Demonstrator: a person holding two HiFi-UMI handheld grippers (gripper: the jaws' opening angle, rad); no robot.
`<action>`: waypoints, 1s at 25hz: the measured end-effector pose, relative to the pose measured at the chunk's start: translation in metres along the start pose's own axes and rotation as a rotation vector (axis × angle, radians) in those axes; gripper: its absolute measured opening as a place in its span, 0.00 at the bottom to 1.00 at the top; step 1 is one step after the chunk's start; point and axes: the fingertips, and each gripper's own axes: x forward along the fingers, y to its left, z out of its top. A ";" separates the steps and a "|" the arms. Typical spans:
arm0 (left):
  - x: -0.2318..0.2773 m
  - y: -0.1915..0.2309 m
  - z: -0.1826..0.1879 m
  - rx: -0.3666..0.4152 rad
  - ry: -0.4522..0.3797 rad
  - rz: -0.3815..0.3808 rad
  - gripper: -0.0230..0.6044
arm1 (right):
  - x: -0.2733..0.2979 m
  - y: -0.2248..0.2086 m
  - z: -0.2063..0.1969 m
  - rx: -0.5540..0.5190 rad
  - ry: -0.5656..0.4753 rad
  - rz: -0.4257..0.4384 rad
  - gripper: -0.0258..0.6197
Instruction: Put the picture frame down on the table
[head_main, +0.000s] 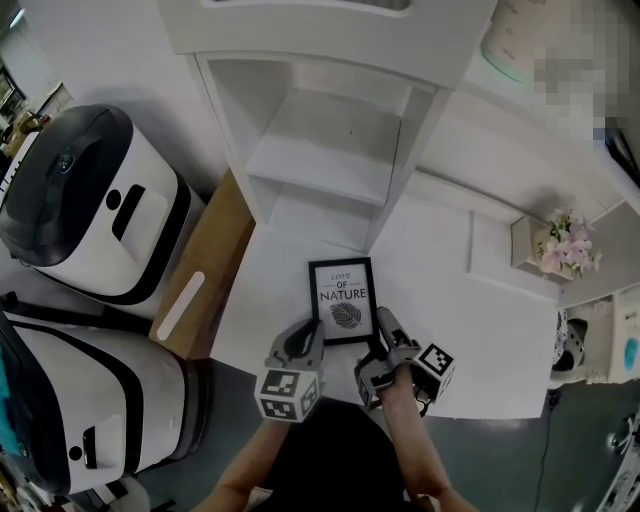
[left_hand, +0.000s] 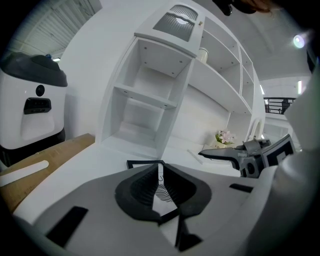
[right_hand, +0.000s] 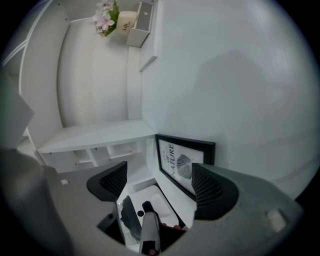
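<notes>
A black picture frame (head_main: 341, 300) with a leaf print and the words "of nature" lies flat on the white table (head_main: 470, 330), in front of the shelf unit. My left gripper (head_main: 305, 336) is shut, with its tips over the frame's near left corner. Through the narrow slit between its jaws the leaf print (left_hand: 159, 194) shows in the left gripper view (left_hand: 160, 167). My right gripper (head_main: 386, 330) stands open beside the frame's near right corner, holding nothing. In the right gripper view (right_hand: 157, 182) the frame (right_hand: 181, 161) lies just past one pad.
A white open shelf unit (head_main: 325, 150) rises behind the frame. A small pot of pink flowers (head_main: 565, 245) sits in a white box at the right. Left of the table are a wooden board (head_main: 205, 265) and two white-and-black machines (head_main: 90, 200).
</notes>
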 end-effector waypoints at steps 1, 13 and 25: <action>0.000 -0.001 0.003 0.000 -0.003 -0.004 0.10 | -0.001 0.010 -0.001 -0.043 0.010 0.031 0.65; -0.003 -0.029 0.047 0.029 -0.064 -0.087 0.10 | -0.035 0.111 -0.016 -0.703 -0.050 0.242 0.65; -0.012 -0.062 0.085 0.108 -0.135 -0.179 0.10 | -0.068 0.161 -0.042 -1.149 -0.103 0.432 0.64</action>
